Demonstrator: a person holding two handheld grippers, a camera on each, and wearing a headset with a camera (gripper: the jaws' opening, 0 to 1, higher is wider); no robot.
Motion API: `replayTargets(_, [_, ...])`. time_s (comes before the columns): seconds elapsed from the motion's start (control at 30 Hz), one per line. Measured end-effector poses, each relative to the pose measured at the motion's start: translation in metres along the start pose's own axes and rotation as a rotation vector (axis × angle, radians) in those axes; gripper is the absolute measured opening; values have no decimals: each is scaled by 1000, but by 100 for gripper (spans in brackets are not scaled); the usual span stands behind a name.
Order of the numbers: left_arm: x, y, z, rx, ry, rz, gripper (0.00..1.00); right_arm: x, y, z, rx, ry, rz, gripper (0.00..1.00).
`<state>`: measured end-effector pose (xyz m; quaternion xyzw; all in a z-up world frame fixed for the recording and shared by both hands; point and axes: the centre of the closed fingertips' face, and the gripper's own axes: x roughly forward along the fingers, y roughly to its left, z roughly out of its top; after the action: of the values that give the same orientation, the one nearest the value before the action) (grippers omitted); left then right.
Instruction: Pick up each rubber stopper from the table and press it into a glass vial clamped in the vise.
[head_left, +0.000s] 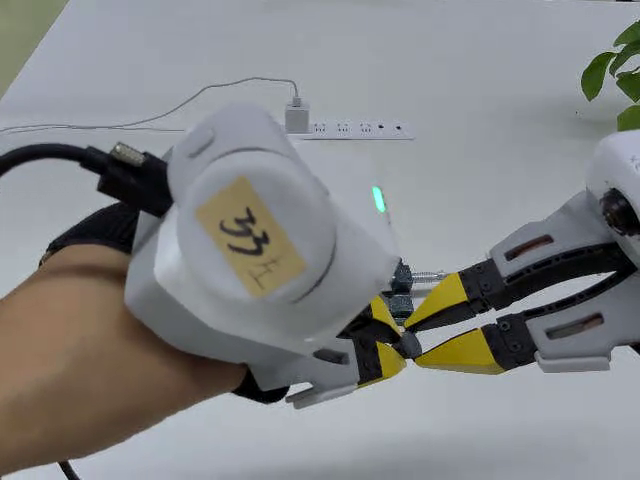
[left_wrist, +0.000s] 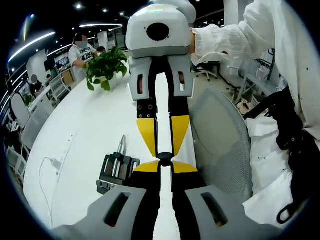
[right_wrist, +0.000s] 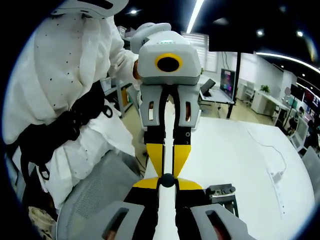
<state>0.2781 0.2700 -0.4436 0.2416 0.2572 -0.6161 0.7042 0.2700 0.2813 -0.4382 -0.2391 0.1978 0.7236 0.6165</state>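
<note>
The left gripper's (left_wrist: 165, 167) housing fills the middle of the head view and hides most of the one vise (head_left: 401, 288) on the bench (head_left: 470, 180). I cannot make out any vial in it. One rubber stopper (left_wrist: 164, 161) sits just beside the vise. The left gripper and the right gripper (right_wrist: 168, 182) meet tip to tip there, and each pair of fingers is drawn nearly together, pinching the stopper.

Head view looks down, close above the table (head_left: 480, 60); the gripper views face each other nose to nose, both catching the vise (left_wrist: 116, 170) low in frame.
</note>
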Motion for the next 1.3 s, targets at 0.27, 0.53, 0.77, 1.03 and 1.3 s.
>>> replayTargets(0.27, [1,0,0,-10,-19,4,3,0,-1,-1,11,5,-6,6])
replayTargets(0.53, [3,-1,-2,-13,-36,10,4,1,0,-3,29,5,-7,5])
replayTargets(0.77, [3,-2,-3,-21,-62,19,5,3,-1,-4,47,5,-5,5])
replayTargets(1.03, [3,-2,-1,-50,-106,31,12,4,-4,-4,63,3,-6,5])
replayTargets(1.3, [-2,3,-2,-101,-150,51,19,3,-7,-2,70,3,-15,5])
